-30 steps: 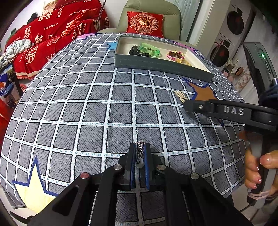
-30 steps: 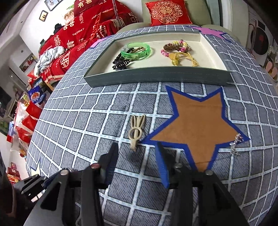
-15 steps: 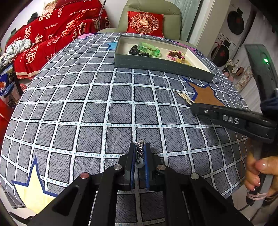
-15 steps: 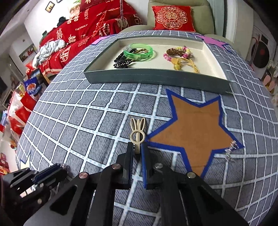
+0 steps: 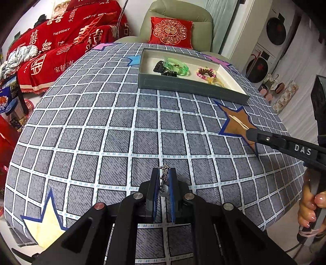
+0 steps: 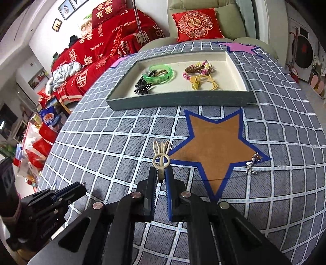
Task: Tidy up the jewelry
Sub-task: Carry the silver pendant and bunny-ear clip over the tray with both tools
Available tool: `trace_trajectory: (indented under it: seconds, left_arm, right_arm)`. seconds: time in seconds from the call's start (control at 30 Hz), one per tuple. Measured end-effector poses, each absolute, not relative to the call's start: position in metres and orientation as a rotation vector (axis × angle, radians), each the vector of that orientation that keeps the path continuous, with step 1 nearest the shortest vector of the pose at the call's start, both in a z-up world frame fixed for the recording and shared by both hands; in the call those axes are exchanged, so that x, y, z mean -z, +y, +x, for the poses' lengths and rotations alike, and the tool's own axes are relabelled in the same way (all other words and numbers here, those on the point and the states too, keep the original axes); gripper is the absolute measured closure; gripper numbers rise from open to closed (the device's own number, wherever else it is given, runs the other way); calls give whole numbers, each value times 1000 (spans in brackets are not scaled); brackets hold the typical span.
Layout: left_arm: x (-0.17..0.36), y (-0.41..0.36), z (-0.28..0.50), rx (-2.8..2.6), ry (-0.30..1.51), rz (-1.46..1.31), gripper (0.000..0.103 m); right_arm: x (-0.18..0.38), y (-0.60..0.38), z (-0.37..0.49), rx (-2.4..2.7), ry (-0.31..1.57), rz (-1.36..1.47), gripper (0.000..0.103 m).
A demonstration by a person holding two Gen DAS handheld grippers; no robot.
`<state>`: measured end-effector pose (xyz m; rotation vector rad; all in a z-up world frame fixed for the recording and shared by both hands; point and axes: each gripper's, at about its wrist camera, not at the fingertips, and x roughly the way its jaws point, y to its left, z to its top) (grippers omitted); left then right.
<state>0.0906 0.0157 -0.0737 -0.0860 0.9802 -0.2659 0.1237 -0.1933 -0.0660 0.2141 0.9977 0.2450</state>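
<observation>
A grey checked tablecloth (image 6: 106,146) bears a brown star patch (image 6: 216,142). Behind it stand a pale-green armchair (image 5: 181,12) with 1 red embroidered cushion (image 6: 196,24), and a red-draped sofa (image 5: 67,46).

"DAS" stands in white on the right hand-held gripper (image 5: 249,133); "HAPPY WEDDING" and "THE BIGDAY" on the red cover (image 5: 67,40).

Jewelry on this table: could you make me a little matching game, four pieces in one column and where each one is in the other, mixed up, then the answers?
Things:
1. green bangle
2. cream rabbit-ear hair clip
3. silver earring with a disc
4. loose silver earring

Places:
A. clamped in the left gripper
B. lying at a point of the brown star
C. inside the tray
D. clamped in the right gripper

Pairs: 1-C, 2-D, 3-A, 4-B
</observation>
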Motion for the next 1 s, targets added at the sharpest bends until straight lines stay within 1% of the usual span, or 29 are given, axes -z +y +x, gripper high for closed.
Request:
trace_trajectory:
  seconds: [0.6, 1.0]
  left_arm:
    - [18, -10, 148, 311, 868, 13, 85]
    - [10, -23, 187, 329, 849, 36, 85]
  right_arm:
    - [13, -226, 147, -234, 900, 229, 94]
    - [11, -243, 179, -211, 900, 238, 94]
